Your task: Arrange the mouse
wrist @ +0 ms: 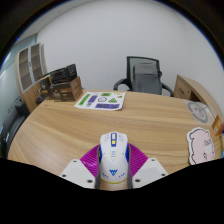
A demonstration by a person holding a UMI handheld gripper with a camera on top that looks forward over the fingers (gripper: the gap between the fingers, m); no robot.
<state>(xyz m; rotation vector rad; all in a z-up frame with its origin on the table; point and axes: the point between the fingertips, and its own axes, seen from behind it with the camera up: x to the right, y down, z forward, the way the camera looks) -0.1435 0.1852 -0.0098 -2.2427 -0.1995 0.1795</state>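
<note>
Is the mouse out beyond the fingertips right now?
No, the mouse sits between the gripper fingers, its sides against the magenta pads, on the wooden table.

White mouse (113, 155) between gripper fingers

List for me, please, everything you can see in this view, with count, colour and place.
mouse: one, white with purple trim, between the fingers
table: one, light wood, under the mouse
leaflet: one, green and white, on the table's far side
sheet: one, white with a drawing, on the table right of the mouse
chair: one, black, beyond the table
boxes: several, dark, on a side unit left of the leaflet
hand-held gripper: one, white fingers with purple pads, shut on the mouse
</note>
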